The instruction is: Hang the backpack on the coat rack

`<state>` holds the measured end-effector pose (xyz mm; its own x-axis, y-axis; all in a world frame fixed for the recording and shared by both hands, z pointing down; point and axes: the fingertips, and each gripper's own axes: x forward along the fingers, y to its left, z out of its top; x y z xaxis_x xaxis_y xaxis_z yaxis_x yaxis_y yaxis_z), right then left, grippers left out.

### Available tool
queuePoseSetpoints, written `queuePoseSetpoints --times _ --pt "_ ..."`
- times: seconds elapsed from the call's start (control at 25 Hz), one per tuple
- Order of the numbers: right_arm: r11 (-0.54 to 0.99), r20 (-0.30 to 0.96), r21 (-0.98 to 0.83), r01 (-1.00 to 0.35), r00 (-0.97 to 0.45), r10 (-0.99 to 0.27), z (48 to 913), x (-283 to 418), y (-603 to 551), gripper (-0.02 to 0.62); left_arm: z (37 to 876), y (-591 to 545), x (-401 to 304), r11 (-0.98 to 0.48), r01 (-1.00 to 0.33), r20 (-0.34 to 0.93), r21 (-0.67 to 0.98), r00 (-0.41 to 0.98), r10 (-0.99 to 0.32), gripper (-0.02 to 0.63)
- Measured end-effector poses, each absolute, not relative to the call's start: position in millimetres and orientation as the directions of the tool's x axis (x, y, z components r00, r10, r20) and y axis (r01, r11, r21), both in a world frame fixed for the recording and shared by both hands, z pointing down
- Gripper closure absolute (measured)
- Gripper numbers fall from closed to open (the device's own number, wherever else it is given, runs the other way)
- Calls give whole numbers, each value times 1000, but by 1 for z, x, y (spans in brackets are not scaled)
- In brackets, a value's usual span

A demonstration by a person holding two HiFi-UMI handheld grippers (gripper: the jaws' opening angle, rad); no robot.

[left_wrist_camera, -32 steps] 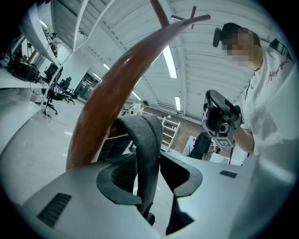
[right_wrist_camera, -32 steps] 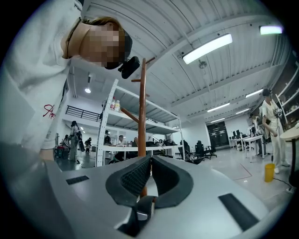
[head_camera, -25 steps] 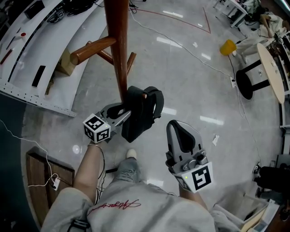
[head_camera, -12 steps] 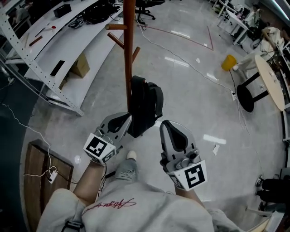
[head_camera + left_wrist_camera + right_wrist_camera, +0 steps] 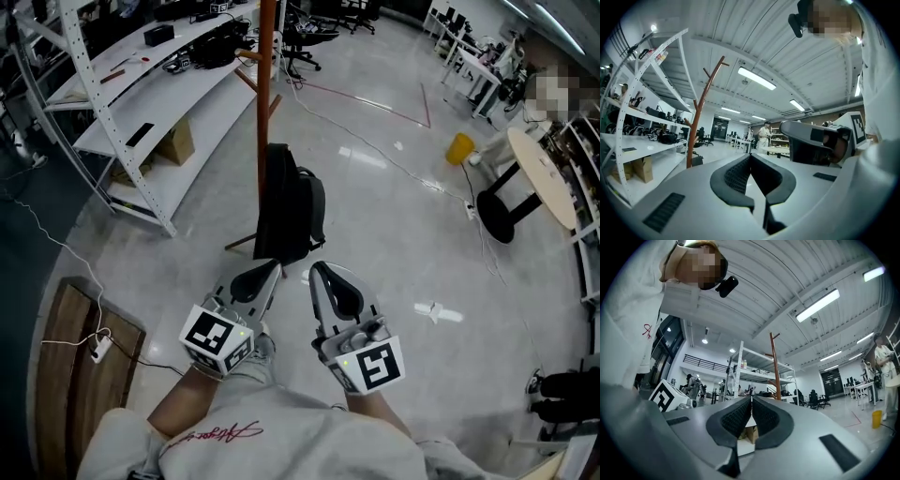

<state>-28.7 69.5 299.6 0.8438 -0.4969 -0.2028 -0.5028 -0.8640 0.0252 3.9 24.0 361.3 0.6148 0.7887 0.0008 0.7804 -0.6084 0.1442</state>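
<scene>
The black backpack (image 5: pixel 287 216) hangs against the brown wooden pole of the coat rack (image 5: pixel 267 94), clear of both grippers. My left gripper (image 5: pixel 273 268) is below it in the head view, drawn back near the person's body, jaws shut with nothing between them. My right gripper (image 5: pixel 317 272) is beside it, also shut and empty. In the left gripper view the shut jaws (image 5: pixel 751 157) point level at the room, with the coat rack (image 5: pixel 696 122) at far left. The right gripper view shows shut jaws (image 5: pixel 751 399) and the coat rack (image 5: pixel 776 366) behind.
White shelving (image 5: pixel 141 103) with boxes stands left of the rack. A wooden board (image 5: pixel 66 375) lies at lower left. A yellow bin (image 5: pixel 459 148), a round table (image 5: pixel 539 173) and a floor cable (image 5: pixel 412 173) are at right. A person (image 5: pixel 765 136) stands far off.
My left gripper has let go of the backpack, shut, and pulled back with the right gripper toward the person. The backpack stays hanging on the rack.
</scene>
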Motion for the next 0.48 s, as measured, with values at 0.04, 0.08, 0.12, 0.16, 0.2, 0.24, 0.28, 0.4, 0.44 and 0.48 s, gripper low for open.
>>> queuePoseSetpoints --times 0.04,0.08,0.12,0.16,0.2,0.24,0.28,0.4,0.44,0.48 --pt "-862 -205 26 -507 841 -501 297 -36 67 575 356 25 -7 -605 784 -6 138 611 791 589" --pt "-861 -208 27 -509 839 -502 294 -43 65 575 352 25 -16 -605 785 -12 132 611 791 589" --pt "-861 -209 28 -509 839 -503 292 -49 63 575 347 24 -22 -607 784 -16 131 614 789 589" --pt "-861 -208 32 -507 840 -502 291 -54 62 575 343 23 -27 -610 781 -22 135 618 786 589" --pt "-863 -203 37 -504 841 -501 290 -58 62 575 339 22 -31 -611 778 -27 143 621 784 589" --pt "-864 -199 41 -502 843 -500 289 -63 61 575 336 20 -34 -612 776 -32 153 623 782 589" --pt "-864 -199 44 -501 843 -499 287 -67 59 575 334 17 -38 -612 774 -35 163 625 780 589" --pt "-868 -184 52 -494 849 -494 287 -78 52 575 331 8 -49 -612 769 -44 185 628 777 589" --pt "-869 -176 53 -492 852 -493 289 -81 50 575 329 6 -53 -614 767 -44 189 631 775 589" --pt "-870 -172 51 -491 854 -491 289 -85 47 575 328 3 -58 -616 764 -41 191 634 773 589"
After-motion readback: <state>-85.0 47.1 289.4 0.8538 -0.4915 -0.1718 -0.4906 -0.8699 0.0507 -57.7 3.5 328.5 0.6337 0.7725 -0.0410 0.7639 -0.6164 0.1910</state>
